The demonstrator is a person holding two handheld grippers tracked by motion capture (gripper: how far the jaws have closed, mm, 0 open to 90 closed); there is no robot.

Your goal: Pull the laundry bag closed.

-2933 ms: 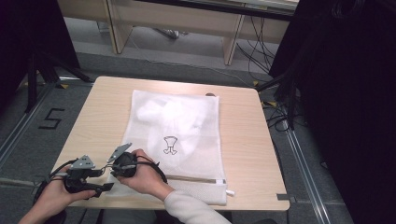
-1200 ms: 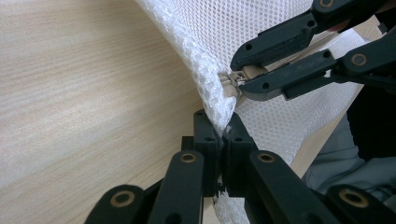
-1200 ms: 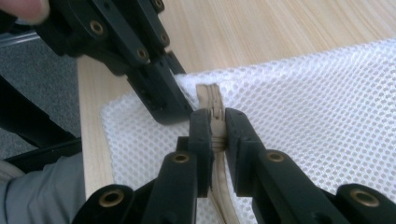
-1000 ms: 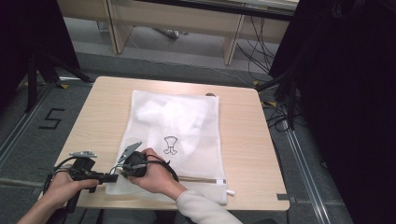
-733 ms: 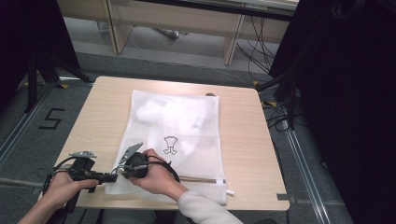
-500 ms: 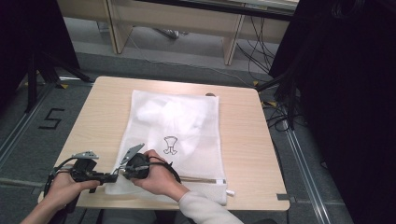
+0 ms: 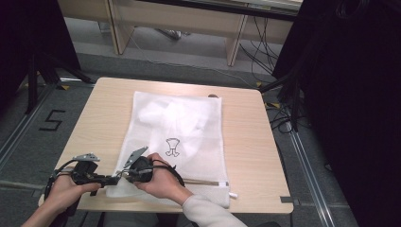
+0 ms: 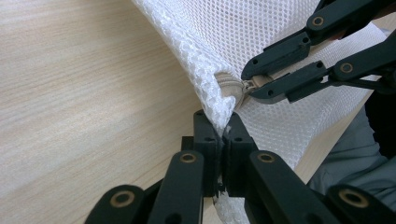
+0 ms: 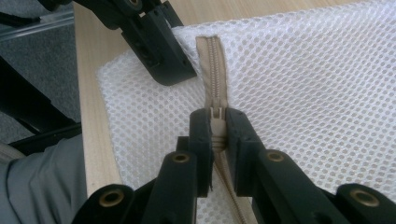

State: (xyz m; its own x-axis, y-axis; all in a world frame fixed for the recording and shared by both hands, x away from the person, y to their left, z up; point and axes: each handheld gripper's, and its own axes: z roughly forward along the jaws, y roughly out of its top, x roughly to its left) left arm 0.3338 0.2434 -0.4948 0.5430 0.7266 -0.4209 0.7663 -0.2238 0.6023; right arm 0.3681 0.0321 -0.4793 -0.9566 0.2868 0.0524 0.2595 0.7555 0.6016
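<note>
**Zipper step: slider gripped at the bag corner, bag anchored**

Reference landmark: the zipper slider of the white mesh laundry bag.

1. Right claw. In the right gripper view its jaws are pressed together on the zipper slider, pinching it from both sides. The beige zipper tape runs on from the slider to its end stop at the bag corner, a short way beyond the jaws.

2. Left claw. In the left gripper view its jaws are closed on the mesh corner just beside the slider, clamping a fold of fabric next to the end of the zipper. The right claw appears in that view just beyond this grip, touching the slider.

3. Bag position. In the high view the mesh laundry bag lies flat on the counter, with its zipper edge along the counter's near side. The slider sits at the near-left corner of the bag, between the two hands. A soft white item shows through the mesh, well beyond the slider, near a small dark printed mark.

4. Step in hand (judgement). The zipper is being operated: one claw anchors the corner, the other holds the slider.

5. Next move (judgement). Draw the slider along the tape away from the anchored corner, in line with the teeth. Keep the left claw's clamp firm so the mesh stays taut. A pull off the zipper line is likely to jam the slider or let it slip from the jaws.
</note>
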